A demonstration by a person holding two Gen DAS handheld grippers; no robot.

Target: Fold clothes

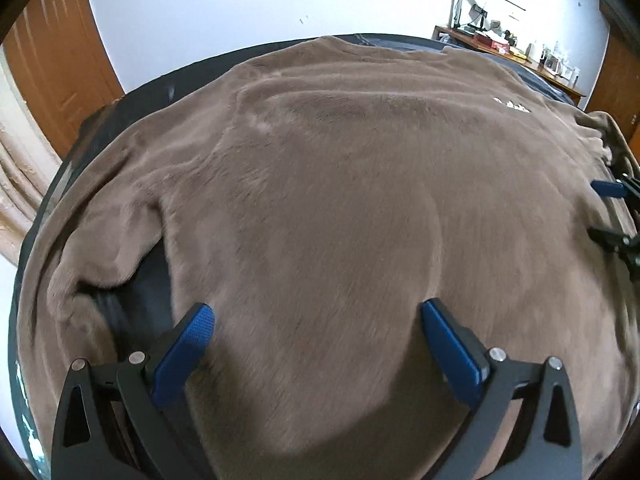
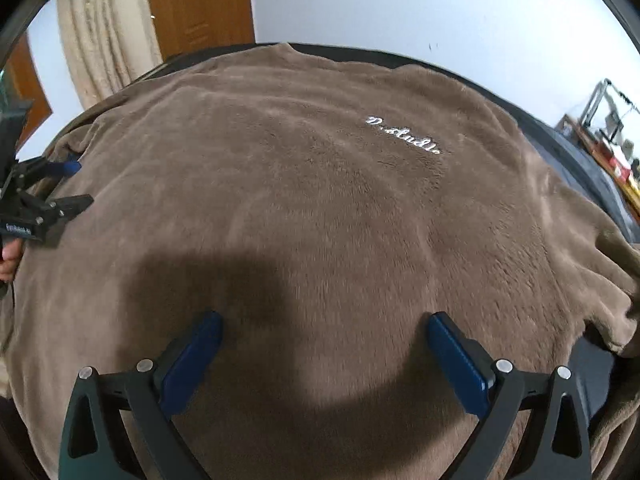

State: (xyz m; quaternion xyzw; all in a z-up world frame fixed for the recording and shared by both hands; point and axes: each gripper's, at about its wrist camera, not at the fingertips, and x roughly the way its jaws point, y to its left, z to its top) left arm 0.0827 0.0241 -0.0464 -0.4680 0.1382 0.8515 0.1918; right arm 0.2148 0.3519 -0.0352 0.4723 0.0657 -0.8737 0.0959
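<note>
Sweater (image 1: 340, 200) flat on bed (image 1: 132, 104) — apparently.

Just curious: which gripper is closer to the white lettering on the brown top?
Right gripper: lettering lies just ahead. Left gripper sits farther across the brown top.

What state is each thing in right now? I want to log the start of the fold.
Brown fleece top: spread flat, unfolded, white script logo facing up.
Sleeve: lying out to the side, rumpled, not folded in.
Left gripper: open, over the top, holding nothing.
Right gripper: open, over the top, holding nothing.
Dark surface: mostly covered by the top.
</note>
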